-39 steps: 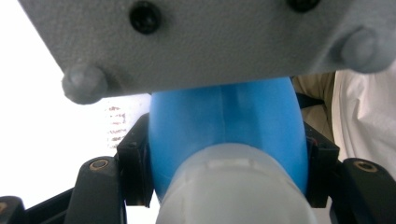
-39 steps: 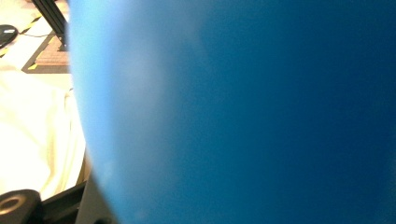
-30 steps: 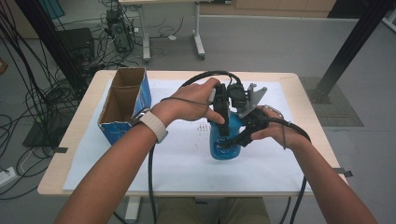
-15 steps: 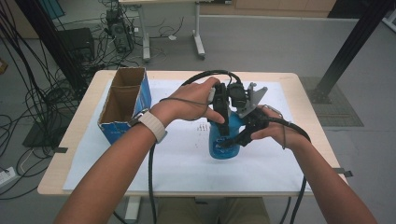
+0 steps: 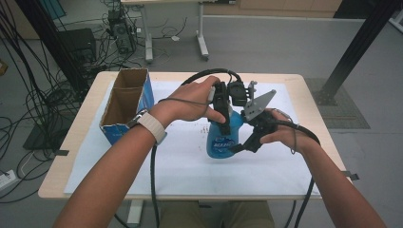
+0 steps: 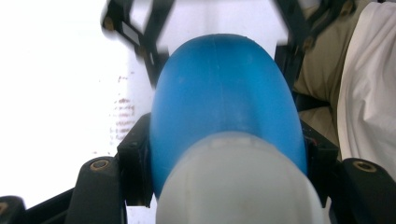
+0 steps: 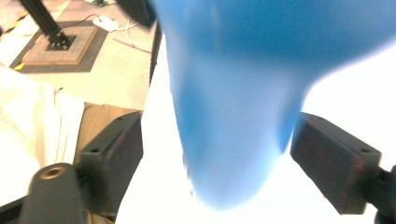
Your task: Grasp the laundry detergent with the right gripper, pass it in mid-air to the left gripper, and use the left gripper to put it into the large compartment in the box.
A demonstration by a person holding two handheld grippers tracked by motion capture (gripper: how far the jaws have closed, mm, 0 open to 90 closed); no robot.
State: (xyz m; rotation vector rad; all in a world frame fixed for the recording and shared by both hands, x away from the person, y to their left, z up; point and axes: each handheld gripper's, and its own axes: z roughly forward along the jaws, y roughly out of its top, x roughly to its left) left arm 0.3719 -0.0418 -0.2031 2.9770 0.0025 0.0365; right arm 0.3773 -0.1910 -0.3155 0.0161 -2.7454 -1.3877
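The blue bottle (image 5: 223, 137) stands near the middle of the white sheet (image 5: 180, 166) on the table (image 5: 71, 142), tilted a little, its white cap (image 6: 238, 186) uppermost. The left gripper (image 5: 223, 118) comes down on it from 12 o'clock and is clamped on the bottle's upper part, its 2 black pads pressed against the blue sides just below the cap. The right gripper (image 5: 242, 145) sits at the bottle's 3 o'clock, low down; its jaws have just been opening and now stand apart, the bottle's lower end between them with gaps on both sides. An open cardboard box (image 5: 126, 102) lies well apart at 9 o'clock.
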